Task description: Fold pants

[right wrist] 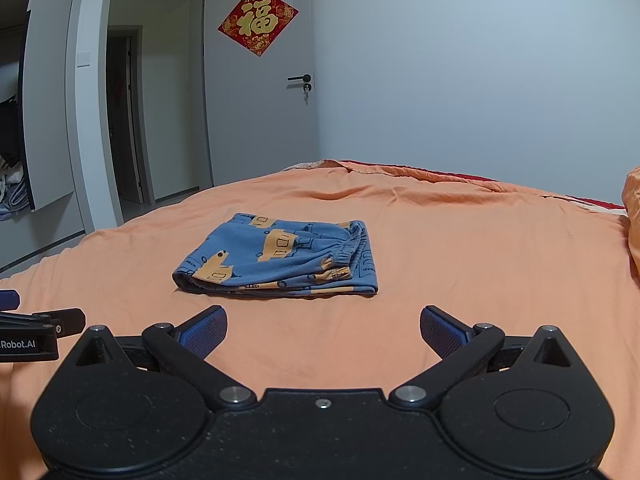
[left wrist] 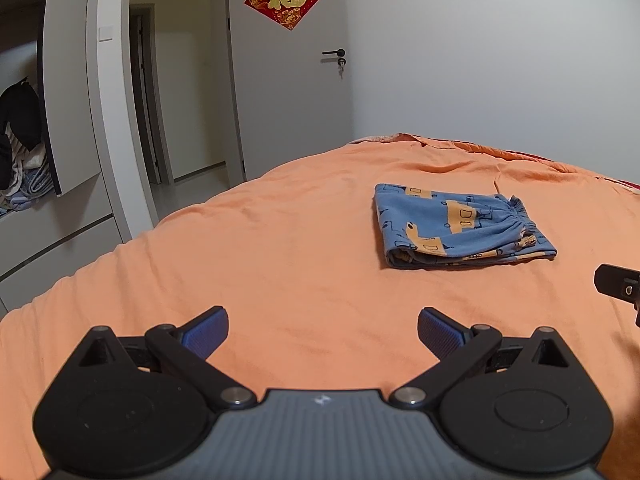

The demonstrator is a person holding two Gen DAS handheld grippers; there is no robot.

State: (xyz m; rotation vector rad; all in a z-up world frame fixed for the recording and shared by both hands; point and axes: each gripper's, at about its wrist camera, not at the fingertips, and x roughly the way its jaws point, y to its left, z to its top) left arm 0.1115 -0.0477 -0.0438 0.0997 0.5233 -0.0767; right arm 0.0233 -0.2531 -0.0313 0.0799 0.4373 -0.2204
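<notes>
The blue pants (left wrist: 456,228) with orange vehicle prints lie folded into a compact rectangle on the orange bedspread (left wrist: 280,248). They also show in the right wrist view (right wrist: 280,258), elastic waistband to the right. My left gripper (left wrist: 323,334) is open and empty, held above the bed, short of the pants and to their left. My right gripper (right wrist: 323,332) is open and empty, just in front of the pants' near edge. Neither touches the pants. Part of the right gripper (left wrist: 618,284) shows at the left wrist view's right edge, and the left gripper (right wrist: 36,334) at the right wrist view's left edge.
A grey door (right wrist: 260,120) with a red paper decoration (right wrist: 258,20) stands open behind the bed. An open wardrobe (left wrist: 24,152) with clothes is at far left. An orange pillow (right wrist: 633,216) lies at the bed's right edge. A grey wall runs behind the bed.
</notes>
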